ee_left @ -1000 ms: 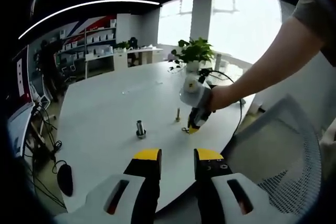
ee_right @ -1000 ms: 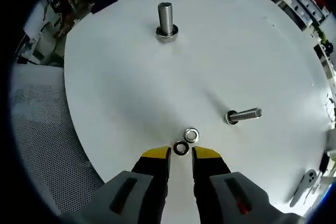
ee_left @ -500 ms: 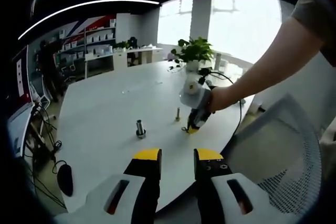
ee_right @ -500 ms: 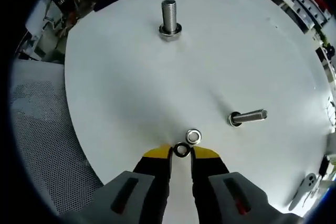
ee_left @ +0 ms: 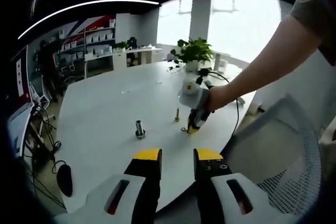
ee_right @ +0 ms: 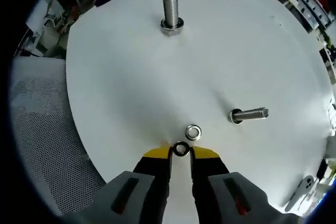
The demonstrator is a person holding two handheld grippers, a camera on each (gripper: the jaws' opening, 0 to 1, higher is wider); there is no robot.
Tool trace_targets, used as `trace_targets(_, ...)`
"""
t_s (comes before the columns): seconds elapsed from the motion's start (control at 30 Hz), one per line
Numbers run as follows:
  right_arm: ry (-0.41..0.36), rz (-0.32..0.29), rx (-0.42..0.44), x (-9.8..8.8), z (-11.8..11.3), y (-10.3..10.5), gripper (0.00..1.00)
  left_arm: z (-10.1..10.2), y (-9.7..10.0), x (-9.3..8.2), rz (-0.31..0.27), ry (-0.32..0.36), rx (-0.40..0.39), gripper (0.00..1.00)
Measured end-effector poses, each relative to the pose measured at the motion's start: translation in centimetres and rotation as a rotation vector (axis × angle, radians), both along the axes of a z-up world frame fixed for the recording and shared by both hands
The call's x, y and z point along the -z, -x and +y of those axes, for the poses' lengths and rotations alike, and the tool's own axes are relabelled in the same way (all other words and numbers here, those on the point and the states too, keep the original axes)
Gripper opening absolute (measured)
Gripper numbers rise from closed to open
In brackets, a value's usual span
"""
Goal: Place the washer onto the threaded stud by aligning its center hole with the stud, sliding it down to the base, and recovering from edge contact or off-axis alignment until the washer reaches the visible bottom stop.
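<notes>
Between the yellow tips of your right gripper (ee_right: 181,153) lies a dark metal ring washer (ee_right: 181,149), flat on the round white table (ee_right: 121,87); the jaws stand close on either side of it, but you cannot tell from the right gripper view whether they are clamping it yet. Just beyond it, almost touching, sits a second, brighter silver washer (ee_right: 193,132). Further off on the same surface, an upright silver threaded stud with a nut at its base (ee_right: 171,14) stands well apart from the washers, and a smaller silver threaded bolt (ee_right: 248,114) stands off to the side. A grey mesh chair back (ee_right: 39,135) shows past the table edge. From the left gripper view, your left gripper (ee_left: 176,156) is held back off the table, its jaws a little apart with nothing between them, while your right hand (ee_left: 220,98) lowers its tool to the tabletop beside a leafy green potted plant (ee_left: 192,52).
</notes>
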State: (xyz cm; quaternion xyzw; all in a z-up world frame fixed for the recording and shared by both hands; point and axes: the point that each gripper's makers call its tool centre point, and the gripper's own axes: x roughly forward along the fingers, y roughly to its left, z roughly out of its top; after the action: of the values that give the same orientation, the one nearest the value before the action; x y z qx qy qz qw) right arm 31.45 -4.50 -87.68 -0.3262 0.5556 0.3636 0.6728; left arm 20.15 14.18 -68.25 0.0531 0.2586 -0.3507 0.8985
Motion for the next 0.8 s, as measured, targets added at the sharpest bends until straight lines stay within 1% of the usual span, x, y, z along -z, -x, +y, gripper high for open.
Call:
trace_targets(0.07,0.02,-0.003,-0.024,0.05,0.15,0.07,0.16,-0.04,0.02,0.02,0.001,-0.001,0.001,0.22)
trace_targets(0.1,0.021,0.001,-0.022,0.07,0.28,0.1,0.16,-0.06,-0.01,-0.02,-0.002,-0.002,0.002,0.22)
trace_targets(0.23,0.076,0.018,-0.022,0.15,0.22,0.0,0.16,-0.05,0.01,-0.02,-0.001,-0.003,0.002,0.22)
trace_targets(0.33,0.132,0.003,-0.076,0.19,0.35,0.07,0.16,-0.08,0.04,-0.03,-0.001,-0.004,0.003,0.22)
trace_targets(0.37,0.136,0.001,-0.079,0.21,0.38,0.14,0.15,-0.08,0.05,0.03,0.0,-0.006,0.004,0.22)
trace_targets(0.4,0.124,0.005,-0.068,0.01,0.4,0.2,0.15,-0.07,0.05,0.03,0.0,-0.006,0.004,0.22)
trace_targets(0.43,0.103,0.012,-0.031,-0.08,0.38,0.2,0.15,-0.05,0.02,0.0,-0.003,-0.006,0.002,0.22)
trace_targets(0.47,0.059,0.027,0.035,-0.08,0.29,0.05,0.15,-0.03,0.01,0.0,-0.003,-0.005,0.001,0.22)
trace_targets(0.5,0.034,0.031,0.047,-0.14,0.28,0.0,0.15,-0.03,0.0,0.02,-0.001,-0.005,0.001,0.22)
trace_targets(0.53,0.018,0.034,0.053,-0.12,0.22,-0.12,0.15,-0.02,0.02,0.03,0.0,-0.005,0.001,0.22)
trace_targets(0.57,0.018,0.029,0.034,-0.22,-0.01,-0.12,0.15,-0.05,0.04,0.01,-0.003,-0.007,0.002,0.22)
trace_targets(0.67,0.015,0.014,0.022,-0.07,0.19,0.02,0.15,-0.06,0.09,0.07,-0.002,-0.012,0.005,0.22)
trace_targets(0.8,0.014,0.001,0.055,-0.05,0.17,-0.1,0.15,-0.05,0.05,0.04,-0.004,-0.013,0.005,0.22)
